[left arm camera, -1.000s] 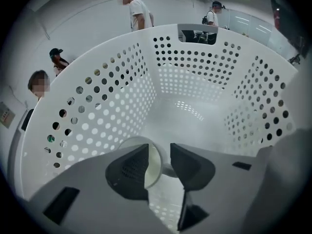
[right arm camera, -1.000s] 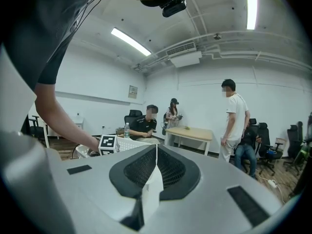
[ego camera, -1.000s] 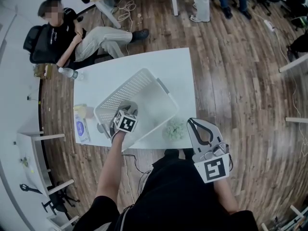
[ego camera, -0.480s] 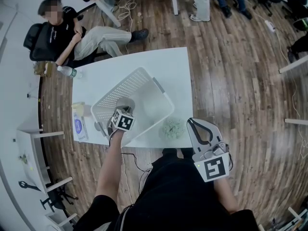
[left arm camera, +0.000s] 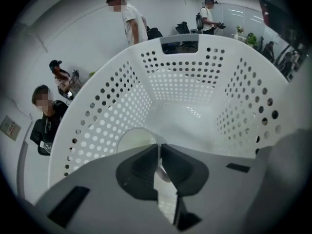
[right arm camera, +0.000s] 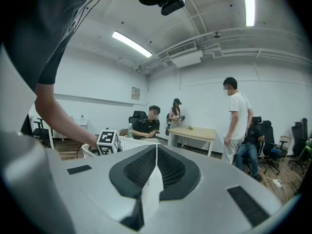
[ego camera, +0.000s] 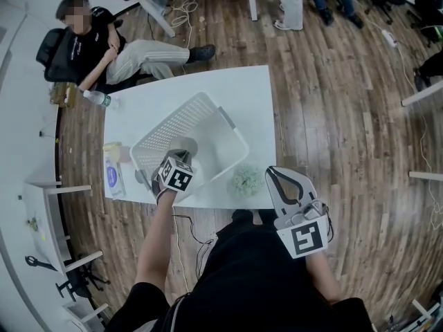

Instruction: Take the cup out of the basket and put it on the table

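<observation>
Grey cup [left arm camera: 130, 139] newly in left tongs [left arm camera: 159, 149]

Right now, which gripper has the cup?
The left gripper: its fingers, just closed, pinch the cup inside the basket. The right gripper is shut on nothing, away from the basket.

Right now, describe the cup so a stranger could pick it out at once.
Find the white table, then the holed white basket on it. The cup is the round pale thing at its near-left end, the only thing inside; the green clump lies outside.
</observation>
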A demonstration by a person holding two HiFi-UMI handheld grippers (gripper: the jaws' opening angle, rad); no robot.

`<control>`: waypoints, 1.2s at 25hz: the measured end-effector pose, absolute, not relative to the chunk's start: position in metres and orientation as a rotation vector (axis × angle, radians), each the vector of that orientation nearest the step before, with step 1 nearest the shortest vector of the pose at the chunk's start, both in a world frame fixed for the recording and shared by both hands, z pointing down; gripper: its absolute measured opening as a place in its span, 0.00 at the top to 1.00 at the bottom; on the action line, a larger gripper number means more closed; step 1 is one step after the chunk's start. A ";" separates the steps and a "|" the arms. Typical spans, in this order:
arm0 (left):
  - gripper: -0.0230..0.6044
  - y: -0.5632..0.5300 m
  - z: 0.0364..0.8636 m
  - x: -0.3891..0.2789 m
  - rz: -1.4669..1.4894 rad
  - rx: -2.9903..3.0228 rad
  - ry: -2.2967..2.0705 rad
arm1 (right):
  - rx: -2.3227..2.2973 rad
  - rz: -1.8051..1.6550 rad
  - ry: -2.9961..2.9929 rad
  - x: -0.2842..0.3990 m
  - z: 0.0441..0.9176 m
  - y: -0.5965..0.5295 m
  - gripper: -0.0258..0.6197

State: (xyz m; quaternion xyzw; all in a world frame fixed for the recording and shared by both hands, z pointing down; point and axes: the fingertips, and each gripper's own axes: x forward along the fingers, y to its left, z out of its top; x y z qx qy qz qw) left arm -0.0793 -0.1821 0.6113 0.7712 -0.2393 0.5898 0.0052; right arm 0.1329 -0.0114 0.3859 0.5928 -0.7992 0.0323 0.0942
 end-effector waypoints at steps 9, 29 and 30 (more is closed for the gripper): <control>0.92 -0.145 0.507 -0.038 1.777 2.692 -0.761 | 1.731 0.064 -2.439 0.120 0.378 -0.010 0.92; 0.92 0.039 0.437 -0.027 1.974 2.945 -0.274 | 1.650 0.034 -2.503 0.094 0.368 -0.002 0.92; 0.92 0.045 0.441 -0.027 1.974 2.939 -0.252 | 1.643 0.035 -2.504 0.093 0.368 -0.002 0.92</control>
